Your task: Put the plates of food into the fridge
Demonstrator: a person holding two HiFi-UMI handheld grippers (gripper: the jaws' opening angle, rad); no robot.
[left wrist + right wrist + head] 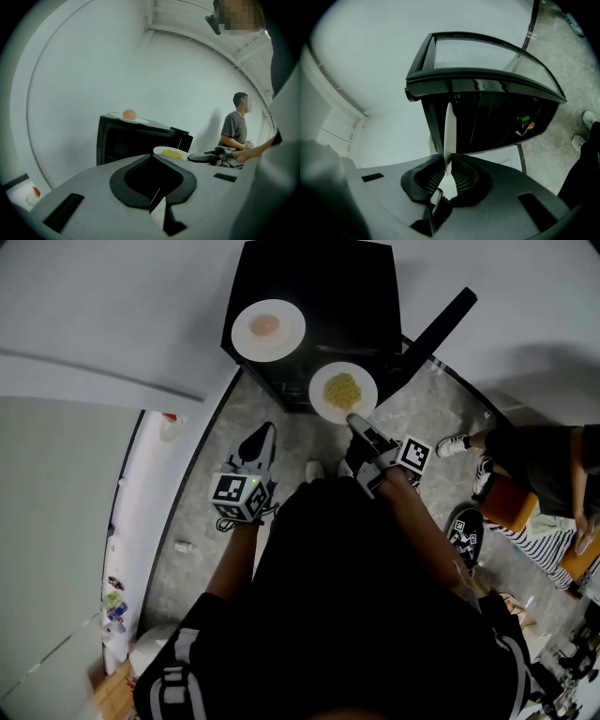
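A black mini fridge [319,296] stands ahead with its door [436,329] swung open to the right. On its top sits a white plate with a round orange food [268,330], also in the left gripper view [129,117]. My right gripper [357,421] is shut on the near rim of a white plate of yellow food [343,392], held in front of the fridge opening. In the right gripper view that plate [449,136] shows edge-on between the jaws of the gripper [449,161]. My left gripper [261,439] hangs lower left, shut and empty [151,157].
A seated person in striped trousers [525,521] is at the right, with white shoes [457,443] on the speckled floor. A white unit with small items [141,521] runs along the left. Another person [234,126] stands behind in the left gripper view.
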